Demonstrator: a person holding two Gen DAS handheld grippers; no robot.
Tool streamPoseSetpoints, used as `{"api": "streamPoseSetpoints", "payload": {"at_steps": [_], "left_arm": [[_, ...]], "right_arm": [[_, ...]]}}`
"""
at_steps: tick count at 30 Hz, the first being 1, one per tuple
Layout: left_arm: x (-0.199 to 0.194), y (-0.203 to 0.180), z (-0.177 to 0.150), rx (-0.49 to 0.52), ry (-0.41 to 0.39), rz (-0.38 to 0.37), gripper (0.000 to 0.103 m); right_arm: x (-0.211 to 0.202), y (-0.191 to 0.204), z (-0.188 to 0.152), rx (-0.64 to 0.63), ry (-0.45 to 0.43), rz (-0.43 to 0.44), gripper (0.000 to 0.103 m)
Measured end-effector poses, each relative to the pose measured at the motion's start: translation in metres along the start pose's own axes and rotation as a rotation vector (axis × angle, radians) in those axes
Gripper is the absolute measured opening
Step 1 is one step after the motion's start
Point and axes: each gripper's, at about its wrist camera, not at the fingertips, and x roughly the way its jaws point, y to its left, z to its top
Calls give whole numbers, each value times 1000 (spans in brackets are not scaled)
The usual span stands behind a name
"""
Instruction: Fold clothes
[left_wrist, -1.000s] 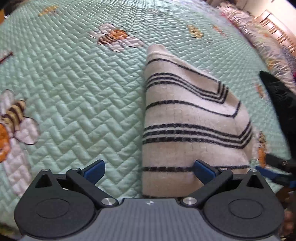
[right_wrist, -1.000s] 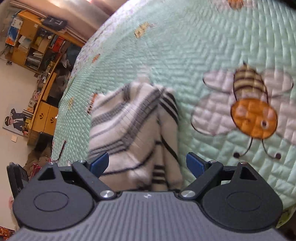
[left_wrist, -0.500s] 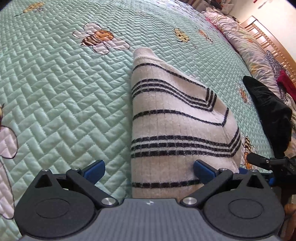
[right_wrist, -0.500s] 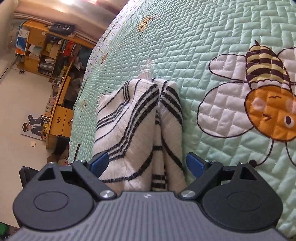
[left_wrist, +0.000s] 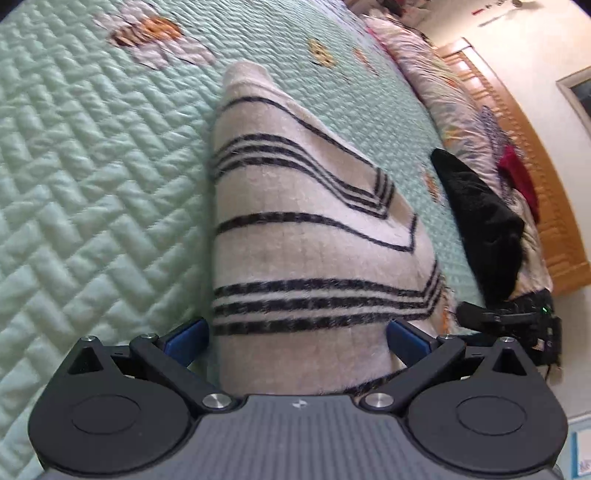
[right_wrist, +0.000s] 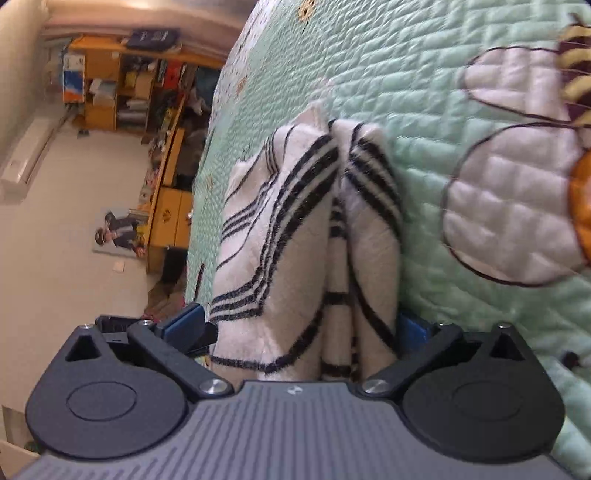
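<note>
Right, left wrist view first: the near end of the striped sweater (left_wrist: 306, 243) vanishes under the gripper body at the bottom of the frame, so how it is held there can't be seen. The left gripper (left_wrist: 297, 338) has its blue fingers spread wide, one either side of the fabric. The sweater runs from bottom centre up toward the upper middle, cream with black stripes in singles and threes, folded to a narrow strip on the mint quilted bedspread (left_wrist: 92, 184). At the right edge a black garment (left_wrist: 480, 229) lies partly cut off, and below it a dark device, hard to identify. The upper left bee print is blurred.

Now the right wrist view: again the sweater (right_wrist: 306, 236) disappears beneath the gripper body. The right gripper (right_wrist: 301, 330) stands wide too; its right finger is mostly hidden behind the cloth. The sweater sits centre frame, bunched into two upright folds with a deep crease between. The bedspread (right_wrist: 424, 92) fills the right, smeared by motion; a cluttered wooden shelf (right_wrist: 122, 85) shows upper left.
</note>
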Motion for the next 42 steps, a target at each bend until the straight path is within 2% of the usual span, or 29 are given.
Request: {"api": "streamPoseSetpoints", "payload": {"at_steps": [5, 10, 13, 15, 16, 17, 18, 20, 23, 26, 30, 35, 38, 42], "left_arm": [[22, -7, 6, 74, 27, -52, 102], [24, -3, -2, 71, -22, -93, 101], [25, -20, -8, 140, -34, -1, 96], [22, -31, -12, 169, -47, 70, 88], [18, -35, -13, 173, -57, 88, 79], [13, -37, -15, 173, -67, 94, 71], [9, -40, -16, 174, -78, 101, 68], [0, -48, -19, 179, -96, 116, 58], [-14, -69, -27, 224, -110, 142, 55], [-28, -91, -38, 284, -130, 137, 55], [-42, -119, -45, 319, -142, 80, 55], [-36, -170, -48, 380, -125, 46, 55], [-22, -209, -47, 432, -95, 13, 55], [7, -279, -50, 547, -42, -37, 55]], "right_arm": [[22, 13, 3, -69, 45, 7, 103], [21, 15, -3, -110, 31, 15, 103], [20, 22, -10, -153, 7, -18, 103], [21, 31, -17, -184, -13, -58, 95], [19, 30, -21, -171, -28, -61, 83], [16, 28, -24, -153, -44, -60, 65], [13, 27, -28, -135, -60, -59, 56], [4, 19, -37, -101, -104, -32, 51], [-12, 15, -55, -55, -166, 24, 51], [-33, 20, -72, -64, -204, 81, 51], [-71, 17, -86, -42, -273, 162, 51], [-124, 12, -100, -28, -371, 220, 51], [-160, 6, -107, -13, -445, 252, 51], [-235, -12, -129, 3, -627, 252, 51]]}}
